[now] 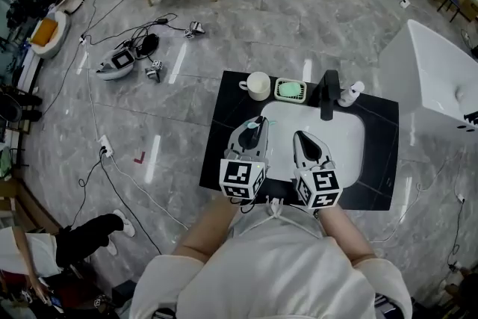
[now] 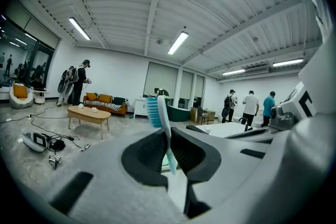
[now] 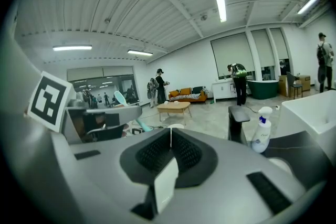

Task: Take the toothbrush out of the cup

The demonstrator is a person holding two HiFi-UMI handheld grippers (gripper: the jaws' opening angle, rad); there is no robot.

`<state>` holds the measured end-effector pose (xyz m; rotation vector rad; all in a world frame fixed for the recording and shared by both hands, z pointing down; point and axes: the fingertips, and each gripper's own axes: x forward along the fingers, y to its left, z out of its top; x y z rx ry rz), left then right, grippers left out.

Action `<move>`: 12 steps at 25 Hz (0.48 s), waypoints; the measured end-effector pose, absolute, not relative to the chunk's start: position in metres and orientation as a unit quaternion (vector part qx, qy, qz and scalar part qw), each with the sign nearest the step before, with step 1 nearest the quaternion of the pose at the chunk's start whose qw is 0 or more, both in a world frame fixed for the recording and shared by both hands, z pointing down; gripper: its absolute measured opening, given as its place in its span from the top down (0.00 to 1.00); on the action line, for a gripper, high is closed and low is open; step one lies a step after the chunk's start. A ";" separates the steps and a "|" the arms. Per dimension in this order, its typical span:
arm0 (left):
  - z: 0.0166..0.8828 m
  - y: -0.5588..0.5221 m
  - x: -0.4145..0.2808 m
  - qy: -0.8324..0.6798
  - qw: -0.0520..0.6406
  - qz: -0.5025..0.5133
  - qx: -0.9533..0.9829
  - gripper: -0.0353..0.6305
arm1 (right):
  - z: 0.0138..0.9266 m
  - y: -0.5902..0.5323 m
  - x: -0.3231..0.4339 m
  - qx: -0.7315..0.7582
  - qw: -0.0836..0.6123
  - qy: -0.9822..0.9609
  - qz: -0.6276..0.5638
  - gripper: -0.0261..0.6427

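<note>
A toothbrush with blue bristles and a pale teal handle stands upright, clamped between the jaws of my left gripper. In the head view the left gripper hovers over the left part of the white sink, with the toothbrush at its tip. The white cup stands on the black counter behind it, apart from the brush. My right gripper is beside it over the basin; its jaws are shut with nothing between them. From the right gripper view the left gripper shows with the brush head above it.
A green soap dish, a black faucet and a white pump bottle line the back of the black counter. A white tub stands to the right. Cables and devices lie on the floor at the left.
</note>
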<state>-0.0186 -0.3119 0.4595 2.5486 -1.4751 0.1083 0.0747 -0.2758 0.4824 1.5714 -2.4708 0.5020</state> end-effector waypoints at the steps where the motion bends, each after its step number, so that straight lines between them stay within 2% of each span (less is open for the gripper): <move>1: 0.461 -0.306 -0.017 -0.496 0.100 0.038 0.862 0.89 | 0.481 -0.273 0.075 0.526 0.082 -0.830 0.167 0.92; 12: 0.455 -0.264 0.004 -0.465 0.104 0.035 0.879 0.89 | 0.465 -0.251 0.090 0.528 0.086 -0.835 0.126 0.92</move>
